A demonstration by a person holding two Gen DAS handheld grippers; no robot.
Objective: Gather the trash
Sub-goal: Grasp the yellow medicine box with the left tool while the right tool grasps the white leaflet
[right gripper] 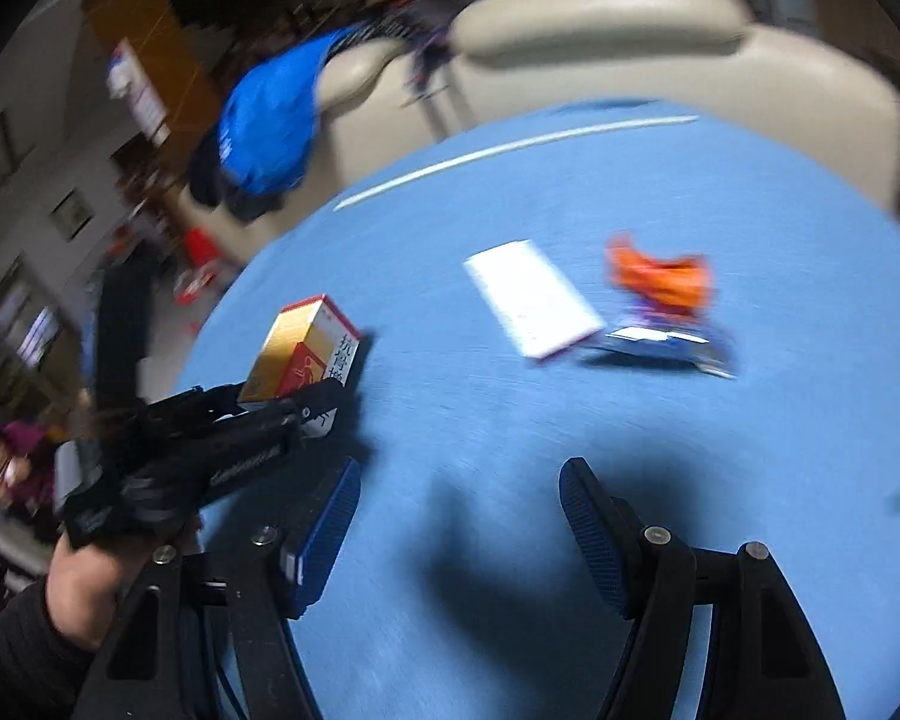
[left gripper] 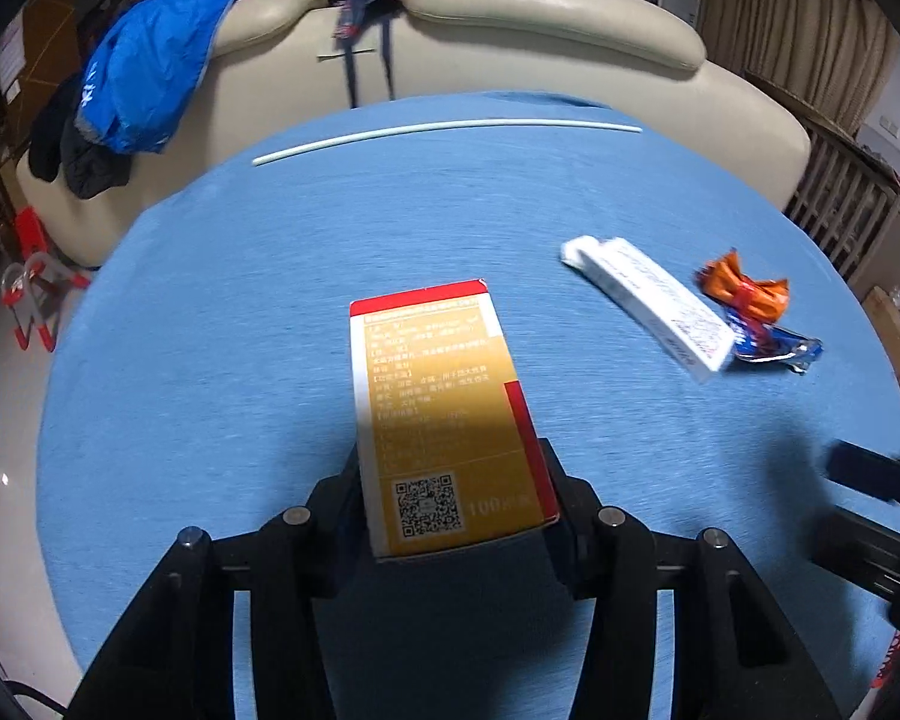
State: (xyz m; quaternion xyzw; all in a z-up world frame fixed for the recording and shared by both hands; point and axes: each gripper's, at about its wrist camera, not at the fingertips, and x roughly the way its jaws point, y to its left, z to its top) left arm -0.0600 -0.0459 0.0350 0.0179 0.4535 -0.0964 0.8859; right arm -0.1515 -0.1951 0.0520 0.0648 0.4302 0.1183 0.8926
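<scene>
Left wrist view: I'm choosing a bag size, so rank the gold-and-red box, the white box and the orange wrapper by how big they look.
1. gold-and-red box, though nearest the camera, so inflated
2. white box
3. orange wrapper

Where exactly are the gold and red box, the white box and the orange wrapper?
gold and red box (left gripper: 438,408), left wrist view, middle of its printed top face.
white box (left gripper: 648,306), left wrist view, middle of its long face.
orange wrapper (left gripper: 747,291), left wrist view, its crumpled orange middle.
</scene>
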